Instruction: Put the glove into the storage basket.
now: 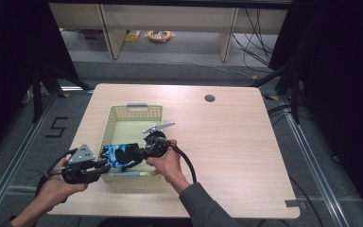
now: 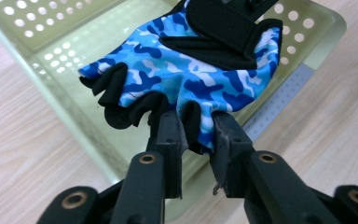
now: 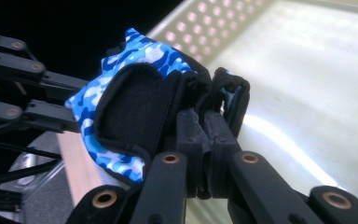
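Blue camouflage fingerless glove [image 1: 118,156] stretched over yellow perforated basket [image 1: 137,112], lower left of frame. Right tool [image 3: 204,122] clenched on cuff. Left tool [image 2: 196,125] straddling a finger stub, grip uncertain.

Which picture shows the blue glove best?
The left gripper view: the glove spreads wide there, camouflage pattern and finger stubs clear, above the basket. The right gripper view shows its bunched cuff end; the high view shows it small between both grippers.
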A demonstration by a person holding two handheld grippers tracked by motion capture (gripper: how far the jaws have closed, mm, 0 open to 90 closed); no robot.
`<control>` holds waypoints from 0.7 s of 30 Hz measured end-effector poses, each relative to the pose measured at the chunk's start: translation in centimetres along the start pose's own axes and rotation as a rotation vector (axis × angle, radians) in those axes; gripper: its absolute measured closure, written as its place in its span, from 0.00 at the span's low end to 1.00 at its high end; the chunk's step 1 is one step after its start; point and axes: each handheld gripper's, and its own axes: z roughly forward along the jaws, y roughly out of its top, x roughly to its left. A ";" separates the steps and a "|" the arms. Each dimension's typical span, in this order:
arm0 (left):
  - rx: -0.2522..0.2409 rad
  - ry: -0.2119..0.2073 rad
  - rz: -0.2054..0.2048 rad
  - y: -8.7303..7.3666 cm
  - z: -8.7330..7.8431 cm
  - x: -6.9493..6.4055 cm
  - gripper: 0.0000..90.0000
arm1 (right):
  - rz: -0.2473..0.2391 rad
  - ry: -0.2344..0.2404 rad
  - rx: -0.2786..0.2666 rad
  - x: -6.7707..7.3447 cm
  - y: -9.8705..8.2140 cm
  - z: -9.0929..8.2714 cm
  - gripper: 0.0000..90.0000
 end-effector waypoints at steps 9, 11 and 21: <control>0.021 -0.043 -0.031 0.9 0.9 0.1 0.67 | 0.019 -0.092 0.044 -1.4 -0.9 -0.2 0.96; 0.011 -0.033 -0.019 1.0 0.6 0.4 0.66 | 0.022 -0.094 0.068 -1.6 -0.9 -0.2 0.96; -0.038 -0.031 -0.024 1.6 -0.6 0.2 0.63 | 0.048 -0.117 0.083 -2.0 -1.1 0.0 0.93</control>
